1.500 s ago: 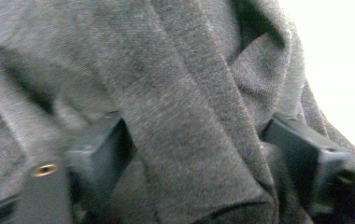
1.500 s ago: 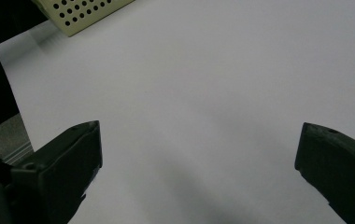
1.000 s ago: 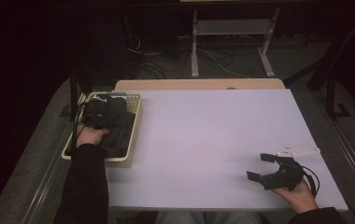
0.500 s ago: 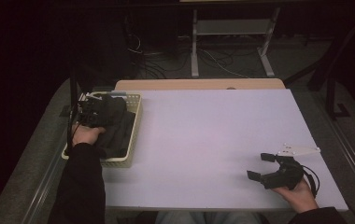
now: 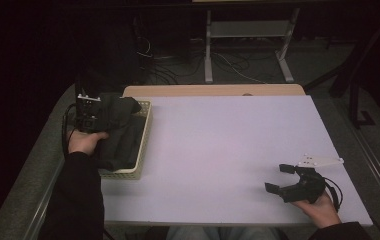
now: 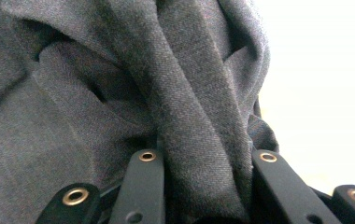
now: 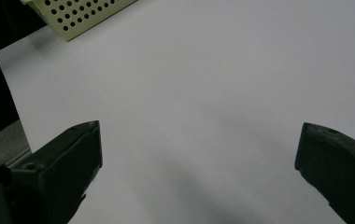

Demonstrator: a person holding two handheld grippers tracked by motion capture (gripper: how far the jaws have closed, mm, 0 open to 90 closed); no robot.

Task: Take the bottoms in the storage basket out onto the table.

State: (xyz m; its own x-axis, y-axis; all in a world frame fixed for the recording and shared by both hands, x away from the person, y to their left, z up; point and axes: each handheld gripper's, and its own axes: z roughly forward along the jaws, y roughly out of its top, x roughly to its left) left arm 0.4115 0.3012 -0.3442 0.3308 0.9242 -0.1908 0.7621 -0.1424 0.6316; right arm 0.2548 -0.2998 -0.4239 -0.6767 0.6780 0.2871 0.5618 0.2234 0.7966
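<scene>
A dark grey cloth (image 5: 120,132) lies bunched in a cream perforated basket (image 5: 147,131) at the table's left edge. My left gripper (image 5: 97,111) is over the basket's far left part and shut on the cloth. In the left gripper view a thick fold of the cloth (image 6: 119,93) is pinched between the two black jaws of the left gripper (image 6: 203,161) and hangs from them. My right gripper (image 5: 279,177) rests in a hand near the front right corner, open, with nothing between its jaws. The right gripper (image 7: 199,140) faces bare table.
The white table (image 5: 228,140) spreads between the basket and the right hand. A corner of the basket (image 7: 82,14) appears at the top left of the right gripper view. Beyond the table's far edge are cables and a metal stand (image 5: 248,40) on the floor.
My left hand has risen and shifted left over the basket, pulling a fold of the cloth up with it. The right hand has stayed in place.
</scene>
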